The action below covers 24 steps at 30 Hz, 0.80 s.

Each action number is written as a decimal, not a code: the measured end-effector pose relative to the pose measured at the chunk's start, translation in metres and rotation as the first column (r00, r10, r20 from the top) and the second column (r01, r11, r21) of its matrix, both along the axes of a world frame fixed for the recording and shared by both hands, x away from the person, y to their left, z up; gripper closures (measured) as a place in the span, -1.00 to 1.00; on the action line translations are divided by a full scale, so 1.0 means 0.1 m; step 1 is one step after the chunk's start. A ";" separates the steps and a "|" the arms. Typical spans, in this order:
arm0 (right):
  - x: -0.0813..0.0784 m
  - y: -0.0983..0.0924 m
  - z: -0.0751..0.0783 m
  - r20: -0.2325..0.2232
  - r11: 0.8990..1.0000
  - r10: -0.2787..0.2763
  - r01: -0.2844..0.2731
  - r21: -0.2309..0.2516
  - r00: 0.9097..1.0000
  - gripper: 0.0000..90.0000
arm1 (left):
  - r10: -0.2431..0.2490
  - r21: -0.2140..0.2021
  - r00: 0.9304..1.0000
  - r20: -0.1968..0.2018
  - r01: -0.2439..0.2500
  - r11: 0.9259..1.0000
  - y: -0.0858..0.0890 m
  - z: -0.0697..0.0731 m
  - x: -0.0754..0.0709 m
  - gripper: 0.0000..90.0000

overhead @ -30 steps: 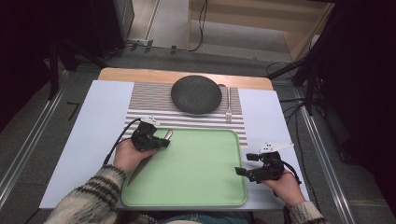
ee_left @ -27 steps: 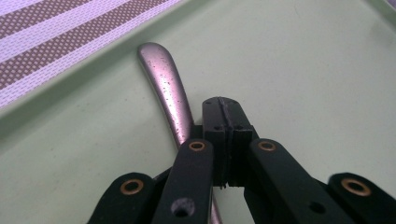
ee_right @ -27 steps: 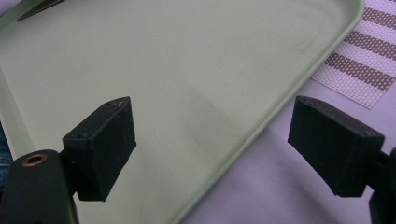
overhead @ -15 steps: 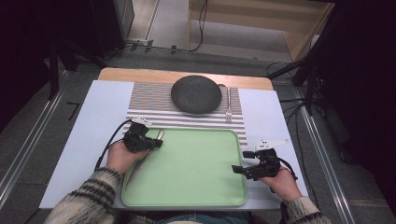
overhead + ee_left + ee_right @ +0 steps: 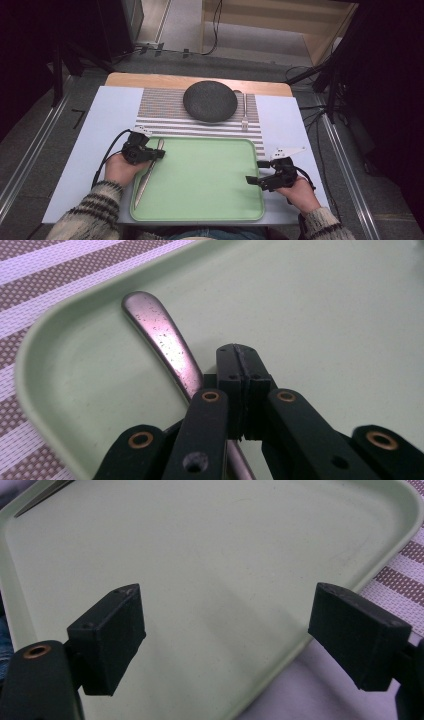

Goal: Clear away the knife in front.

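A metal knife (image 5: 148, 175) lies along the left side of the green tray (image 5: 210, 200), its handle end toward the far corner. My left gripper (image 5: 160, 154) is shut right over the knife's upper part, pointing right. In the left gripper view the two pads (image 5: 227, 371) press flat together with nothing between them, and the knife handle (image 5: 160, 335) runs out from under the left finger. My right gripper (image 5: 256, 172) stands open at the tray's right rim, pointing left. In the right gripper view its jaws (image 5: 225, 620) are wide apart over bare tray (image 5: 210, 545).
A dark round plate (image 5: 210, 101) and a fork (image 5: 245, 112) to its right rest on the striped placemat (image 5: 160, 107) beyond the tray. A pale sheet (image 5: 95, 145) covers the table under everything. Cables trail from both grippers toward the person.
My left gripper has slid left and a little nearer to the person, staying shut. The knife now shows at full length on the tray's left side. The right gripper has hardly moved.
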State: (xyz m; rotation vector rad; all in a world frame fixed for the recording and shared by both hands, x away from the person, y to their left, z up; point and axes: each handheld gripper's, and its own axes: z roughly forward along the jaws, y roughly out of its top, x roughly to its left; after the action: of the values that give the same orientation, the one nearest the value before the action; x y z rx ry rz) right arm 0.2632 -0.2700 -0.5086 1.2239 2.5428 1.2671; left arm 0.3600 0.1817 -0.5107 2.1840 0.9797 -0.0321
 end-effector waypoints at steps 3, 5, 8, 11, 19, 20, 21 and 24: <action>0.00 0.00 0.00 0.000 1.000 -0.003 0.003 -0.001 1.000 -0.72 | 0.007 0.007 1.000 -0.001 -0.007 1.000 0.04 0.01 0.00 0.98; 0.00 0.00 0.00 0.001 1.000 -0.002 0.002 -0.001 1.000 -0.72 | 0.010 -0.002 1.000 -0.008 -0.010 1.000 0.07 0.01 0.00 0.93; 0.00 0.00 0.00 0.000 1.000 -0.002 0.002 -0.003 1.000 -0.72 | 0.005 -0.032 1.000 -0.025 -0.006 0.999 0.08 0.00 0.01 0.86; 0.00 -0.01 0.00 0.001 1.000 -0.004 0.004 -0.004 1.000 -0.72 | -0.001 -0.079 0.998 -0.055 -0.003 0.997 0.08 -0.01 0.03 0.59; -0.01 -0.01 0.00 0.003 1.000 -0.006 0.006 -0.006 1.000 -0.72 | -0.005 -0.117 1.000 0.006 0.006 0.993 0.03 0.05 -0.01 0.05; -0.01 -0.01 0.00 0.004 1.000 -0.005 0.005 -0.006 1.000 -0.72 | -0.005 -0.127 1.000 0.009 0.007 0.992 0.03 0.07 -0.02 0.03; -0.01 -0.01 0.00 0.004 1.000 -0.006 0.006 -0.006 1.000 -0.71 | -0.010 -0.132 1.000 0.017 0.013 0.991 0.04 0.08 -0.03 0.01; -0.01 -0.01 0.00 0.003 1.000 -0.007 0.007 -0.005 1.000 -0.72 | -0.023 -0.159 0.999 0.026 0.027 0.987 0.04 0.13 -0.07 -0.02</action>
State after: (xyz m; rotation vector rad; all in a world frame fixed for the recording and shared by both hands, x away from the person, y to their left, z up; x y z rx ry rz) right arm 0.2626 -0.2711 -0.5086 1.2276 2.5363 1.2593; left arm 0.3531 0.1857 -0.4977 2.0451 0.9049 -0.0921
